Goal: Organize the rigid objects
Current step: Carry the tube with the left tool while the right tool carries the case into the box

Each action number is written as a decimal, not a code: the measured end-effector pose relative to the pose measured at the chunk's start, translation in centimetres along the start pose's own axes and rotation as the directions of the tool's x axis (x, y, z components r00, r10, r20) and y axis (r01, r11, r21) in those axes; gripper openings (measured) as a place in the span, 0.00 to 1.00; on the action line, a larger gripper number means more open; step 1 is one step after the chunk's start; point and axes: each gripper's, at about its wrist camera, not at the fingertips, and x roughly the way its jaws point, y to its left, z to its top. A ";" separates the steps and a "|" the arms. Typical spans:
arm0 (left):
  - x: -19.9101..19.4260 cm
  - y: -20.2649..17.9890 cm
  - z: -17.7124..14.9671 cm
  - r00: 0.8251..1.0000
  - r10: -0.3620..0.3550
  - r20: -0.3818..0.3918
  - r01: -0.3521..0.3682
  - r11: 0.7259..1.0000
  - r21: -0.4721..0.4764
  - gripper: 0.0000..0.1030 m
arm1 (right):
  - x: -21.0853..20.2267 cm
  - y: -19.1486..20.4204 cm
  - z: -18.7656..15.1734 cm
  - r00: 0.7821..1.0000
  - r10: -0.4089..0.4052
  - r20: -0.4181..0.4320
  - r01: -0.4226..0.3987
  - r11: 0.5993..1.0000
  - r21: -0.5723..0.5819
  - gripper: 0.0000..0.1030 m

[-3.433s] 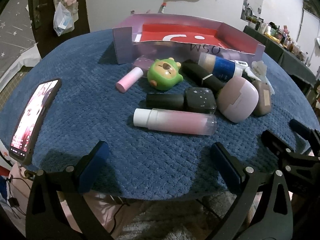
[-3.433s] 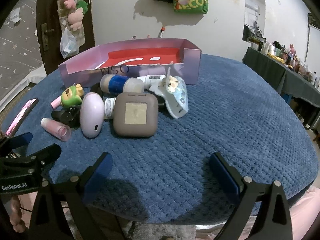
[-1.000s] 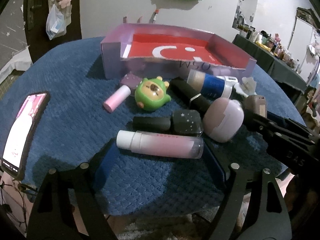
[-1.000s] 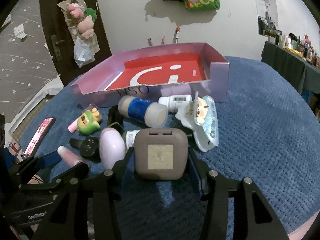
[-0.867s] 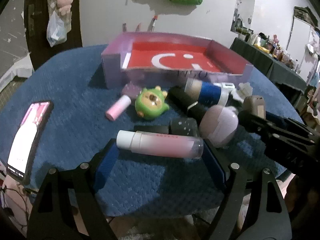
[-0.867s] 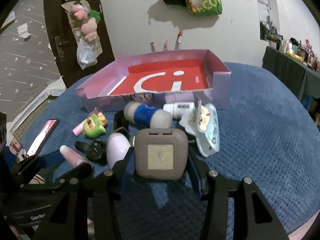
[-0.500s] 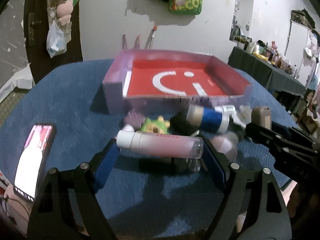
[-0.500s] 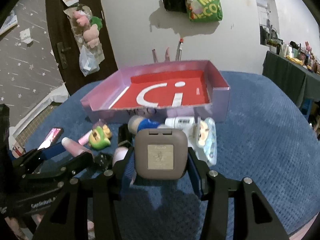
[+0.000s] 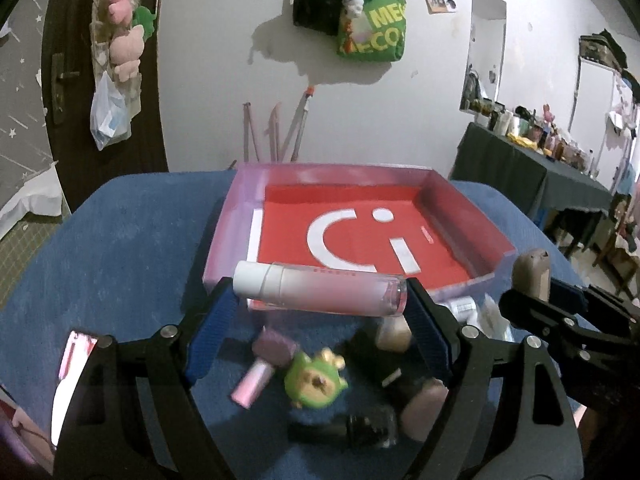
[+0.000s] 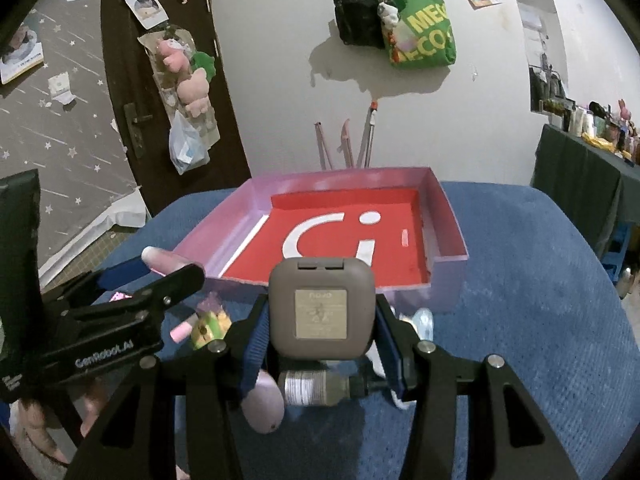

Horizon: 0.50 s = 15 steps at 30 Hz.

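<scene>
- Far left on the blue cloth [image 9: 132, 248] lies one phone [image 9: 70, 380], screen lit, well apart from the rest.
- Your left gripper [image 9: 320, 312] is clamped end to end on one pink tube [image 9: 320, 288], white cap to the left. The tube hangs level, above the cloth, in front of the tray's near wall.
- Below the tube the loose pile is blurred. You can make out one small pink stick [image 9: 254, 384], one green toy [image 9: 316, 380], one black case [image 9: 368, 426] and one lilac pod [image 9: 424, 408], close together.
- One tray [image 9: 228, 232] stands behind the pile, pink walls and a red floor with white letters. Nothing lies in it.
- Your right gripper [image 10: 322, 332] squeezes one brown square case [image 10: 322, 308] by its two sides and holds it upright, off the cloth, just before the tray's near wall.
- Under that case lie one small labelled bottle [image 10: 316, 390] and a pale clip [image 10: 424, 322], partly hidden by the fingers.
- Between either held thing and the tray only the near wall stands in the way.
- On the wall behind hang two bags: one black [image 10: 356, 12], one green [image 10: 424, 32].
</scene>
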 end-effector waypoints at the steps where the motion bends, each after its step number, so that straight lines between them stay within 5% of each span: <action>1: 0.3 0.2 0.6 1.000 -0.003 0.002 0.003 1.000 -0.004 0.79 | 0.1 -0.1 0.3 1.000 0.002 0.002 -0.002 1.000 0.001 0.51; 15: 3.5 0.9 3.5 1.000 0.009 -0.002 -0.009 1.000 -0.015 0.79 | 4.0 -1.4 4.7 1.000 0.026 -0.016 -0.026 0.999 0.025 0.51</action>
